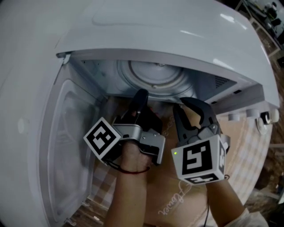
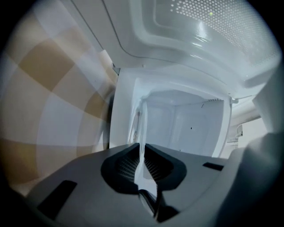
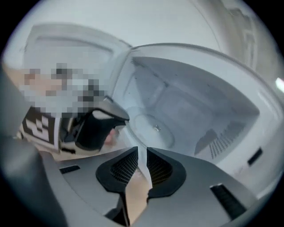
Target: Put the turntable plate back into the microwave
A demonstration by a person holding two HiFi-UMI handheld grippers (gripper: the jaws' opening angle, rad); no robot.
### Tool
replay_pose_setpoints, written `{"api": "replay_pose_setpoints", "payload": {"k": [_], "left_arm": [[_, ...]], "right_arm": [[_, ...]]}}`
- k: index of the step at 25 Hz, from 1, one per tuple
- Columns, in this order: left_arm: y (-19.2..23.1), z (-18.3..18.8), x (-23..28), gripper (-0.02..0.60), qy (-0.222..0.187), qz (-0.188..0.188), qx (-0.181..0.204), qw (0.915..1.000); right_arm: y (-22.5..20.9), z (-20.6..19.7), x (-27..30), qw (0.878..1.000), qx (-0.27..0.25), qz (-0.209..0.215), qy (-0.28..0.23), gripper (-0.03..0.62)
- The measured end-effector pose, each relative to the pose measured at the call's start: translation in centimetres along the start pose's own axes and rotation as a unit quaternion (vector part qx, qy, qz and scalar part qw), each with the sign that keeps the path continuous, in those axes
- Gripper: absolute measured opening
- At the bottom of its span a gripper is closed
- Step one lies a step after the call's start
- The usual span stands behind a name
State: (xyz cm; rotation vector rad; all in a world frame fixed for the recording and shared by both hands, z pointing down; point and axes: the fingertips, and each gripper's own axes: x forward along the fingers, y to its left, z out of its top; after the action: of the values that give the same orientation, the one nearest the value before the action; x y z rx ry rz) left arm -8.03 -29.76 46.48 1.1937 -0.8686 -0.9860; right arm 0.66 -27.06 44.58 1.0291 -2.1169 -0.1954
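Turntable plate: near rim hidden behind left gripper and right gripper. Microwave door: cut off at left edge. Gap between right jaws: contents too blurred to tell.

A beige-and-white checked cloth spread as a table covering, a peach-coloured surface printed with cursive lettering seen in the foreground, brown floor glimpsed at the right edge, dark clutter left indistinct in the top right corner
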Motion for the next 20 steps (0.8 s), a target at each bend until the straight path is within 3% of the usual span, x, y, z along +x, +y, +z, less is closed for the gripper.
{"api": "replay_pose_setpoints", "payload": {"k": [2,4,5,6,7,8,11,12,13,14,16,20], "left_arm": [[0.0,-0.1,0.1,0.032,0.003,-0.006,0.000,1.0000],[0.0,-0.3,0.2,0.031,0.008,-0.010,0.000,0.9999],[0.0,-0.4,0.3,0.032,0.010,-0.011,-0.001,0.9999],[0.1,-0.4,0.3,0.032,0.012,-0.011,-0.001,0.9999],[0.1,-0.4,0.2,0.032,0.013,-0.011,-0.002,0.9998],[0.1,-0.4,0.3,0.032,0.015,-0.012,-0.002,0.9998],[0.0,-0.4,0.4,0.032,0.022,-0.012,-0.007,0.9997],[0.1,-0.4,0.4,0.032,0.024,-0.012,-0.009,0.9996],[0.1,-0.4,0.3,0.032,0.025,-0.011,-0.010,0.9996],[0.1,-0.4,0.3,0.032,0.025,-0.010,-0.010,0.9996],[0.1,-0.4,0.3,0.032,0.025,-0.010,-0.010,0.9996],[0.0,-0.2,0.3,0.032,0.022,-0.011,-0.010,0.9997]], "right_arm": [[-0.4,0.0,-0.9,0.985,0.168,0.023,-0.016,0.080],[-0.5,0.1,-1.2,0.949,0.309,0.047,-0.033,0.078],[-0.5,0.1,-1.1,0.923,0.377,0.061,-0.045,0.078],[-0.5,0.2,-0.9,0.890,0.445,0.077,-0.060,0.077],[-0.5,0.3,-0.6,0.850,0.513,0.095,-0.078,0.077],[-0.7,0.3,-0.3,0.803,0.578,0.112,-0.096,0.077],[-0.8,-1.7,0.8,0.646,0.743,0.128,-0.117,0.077],[-0.6,-2.3,1.1,0.607,0.775,0.128,-0.120,0.077],[-0.4,-2.8,1.4,0.579,0.796,0.125,-0.122,0.077],[-0.3,-3.2,1.7,0.559,0.810,0.122,-0.125,0.077],[-0.3,-3.4,2.2,0.532,0.827,0.122,-0.133,0.077],[-0.3,-3.0,2.6,0.514,0.837,0.128,-0.140,0.077]]}}
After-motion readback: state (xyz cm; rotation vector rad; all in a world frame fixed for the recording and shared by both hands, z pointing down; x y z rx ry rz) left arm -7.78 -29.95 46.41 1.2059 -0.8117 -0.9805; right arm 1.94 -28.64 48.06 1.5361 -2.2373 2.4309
